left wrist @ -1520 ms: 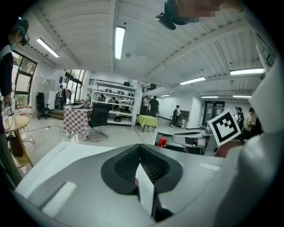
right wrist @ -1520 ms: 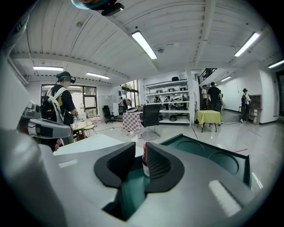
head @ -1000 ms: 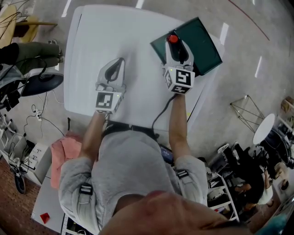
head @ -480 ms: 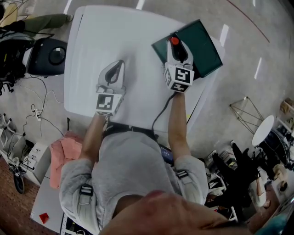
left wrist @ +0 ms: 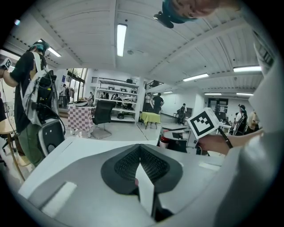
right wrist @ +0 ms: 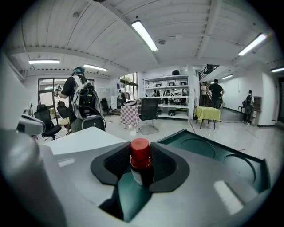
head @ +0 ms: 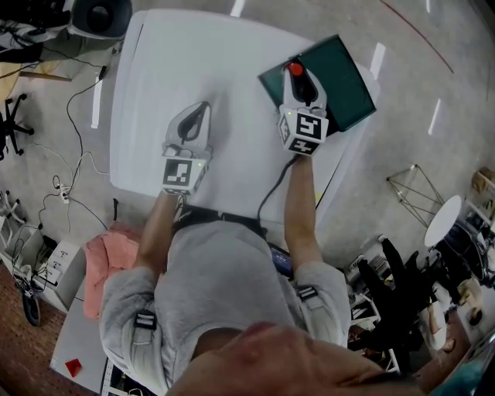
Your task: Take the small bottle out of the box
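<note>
The small dark bottle with a red cap (right wrist: pixel 140 159) stands upright in the dark green box (right wrist: pixel 222 159) at the table's far right corner (head: pixel 340 73). My right gripper (right wrist: pixel 141 167) reaches over the box's near edge. Its jaws have just been closing, and the black pads now sit against both sides of the bottle (head: pixel 294 69). My left gripper (head: pixel 203 106) rests on the white table (head: pixel 193 54) left of the box. It is shut and empty, with the pads meeting at the tip (left wrist: pixel 140 150).
The box has round recesses (right wrist: pixel 197 147) in its floor beyond the bottle. The right gripper's marker cube (left wrist: pixel 204 123) shows in the left gripper view. Past the table's left edge, cables and a black chair (head: pixel 100 15) are on the floor.
A person and a black chair at the far left have drifted up and mostly out of the head view. Both grippers have kept their places.
</note>
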A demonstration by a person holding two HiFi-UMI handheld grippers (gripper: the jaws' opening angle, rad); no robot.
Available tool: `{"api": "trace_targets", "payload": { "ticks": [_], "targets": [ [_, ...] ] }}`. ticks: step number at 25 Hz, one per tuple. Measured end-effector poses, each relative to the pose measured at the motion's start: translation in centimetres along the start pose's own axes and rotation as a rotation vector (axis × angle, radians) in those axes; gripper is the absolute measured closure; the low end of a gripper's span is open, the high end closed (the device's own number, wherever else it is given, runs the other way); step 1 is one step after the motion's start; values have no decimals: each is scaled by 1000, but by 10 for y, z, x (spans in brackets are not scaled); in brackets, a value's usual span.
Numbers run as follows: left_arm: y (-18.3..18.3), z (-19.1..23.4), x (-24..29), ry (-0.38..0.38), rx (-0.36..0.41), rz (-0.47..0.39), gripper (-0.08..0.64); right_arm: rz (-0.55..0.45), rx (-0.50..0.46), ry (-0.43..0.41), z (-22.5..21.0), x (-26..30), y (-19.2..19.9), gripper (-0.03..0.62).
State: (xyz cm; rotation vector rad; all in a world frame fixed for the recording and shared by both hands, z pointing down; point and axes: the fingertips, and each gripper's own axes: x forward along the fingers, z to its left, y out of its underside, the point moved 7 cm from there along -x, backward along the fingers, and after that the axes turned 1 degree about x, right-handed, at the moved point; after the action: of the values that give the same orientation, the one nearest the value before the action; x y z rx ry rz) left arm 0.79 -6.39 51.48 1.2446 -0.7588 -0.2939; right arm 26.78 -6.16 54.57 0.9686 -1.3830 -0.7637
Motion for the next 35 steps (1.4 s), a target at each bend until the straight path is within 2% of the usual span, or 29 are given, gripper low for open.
{"api": "trace_targets", "payload": {
  "ticks": [11, 21, 29, 35],
  "targets": [
    [-8, 8, -19, -6, -1, -30, 549, -79, -24, 6, 14, -24, -32, 454],
    [-21, 15, -41, -36, -4, -76, 549, -166, -60, -31, 38, -59, -71, 454],
    [-25, 25, -64, -78, -20, -100, 549, -204, -82, -104, 77, -80, -91, 453],
    [-31, 37, -85, -125, -28, -124, 549, -208, -110, -198, 117, -85, -96, 453]
  ]
}}
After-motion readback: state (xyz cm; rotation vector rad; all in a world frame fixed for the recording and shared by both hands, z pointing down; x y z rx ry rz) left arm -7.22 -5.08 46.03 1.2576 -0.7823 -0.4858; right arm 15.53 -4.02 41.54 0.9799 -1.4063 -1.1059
